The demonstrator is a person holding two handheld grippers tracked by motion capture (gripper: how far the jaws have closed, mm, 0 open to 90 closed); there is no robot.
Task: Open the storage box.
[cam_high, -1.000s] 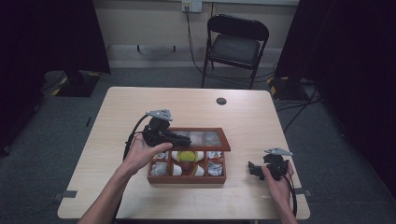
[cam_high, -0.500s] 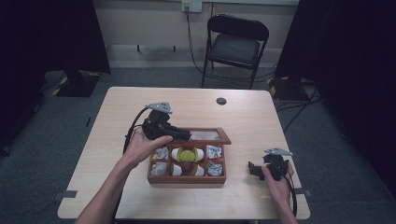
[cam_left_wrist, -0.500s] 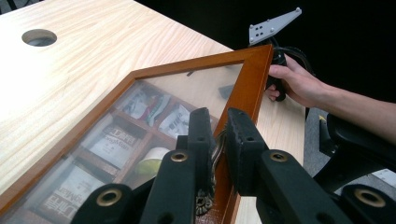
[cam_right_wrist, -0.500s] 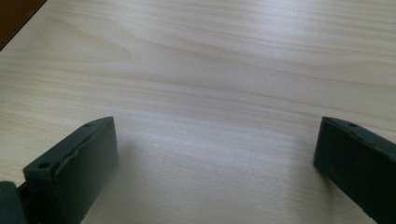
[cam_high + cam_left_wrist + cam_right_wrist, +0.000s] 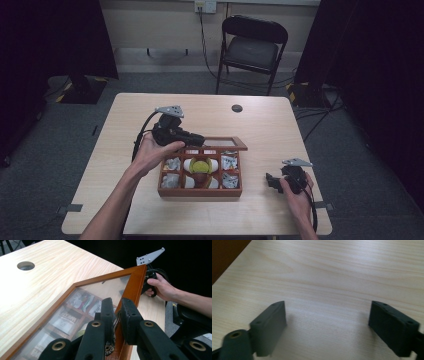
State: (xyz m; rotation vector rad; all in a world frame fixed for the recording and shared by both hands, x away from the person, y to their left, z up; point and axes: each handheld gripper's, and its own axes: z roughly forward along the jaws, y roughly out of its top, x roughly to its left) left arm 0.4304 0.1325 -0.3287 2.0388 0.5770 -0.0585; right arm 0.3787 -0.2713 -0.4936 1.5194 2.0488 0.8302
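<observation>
Left gripper (image 5: 116,312): black jaws clamped on red-brown wooden frame of glass-paned lid (image 5: 136,282), lid raised, tilted over compartmented wooden box (image 5: 200,191) mid-table. Right gripper (image 5: 327,325): matte jaws just closing, still wide, nothing between, over pale wood-grain table (image 5: 337,270).

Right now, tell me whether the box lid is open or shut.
Partly open. The lid is raised off the box, its frame edge clamped in the left gripper.

Wooden box (image 5: 200,190) sits near the table's front edge, reddish-brown, divided into compartments holding white packets and a yellow-green round item in the middle. Its glass-paned lid (image 5: 136,282) is raised, tilted up on the far side, wooden frame intact.
</observation>
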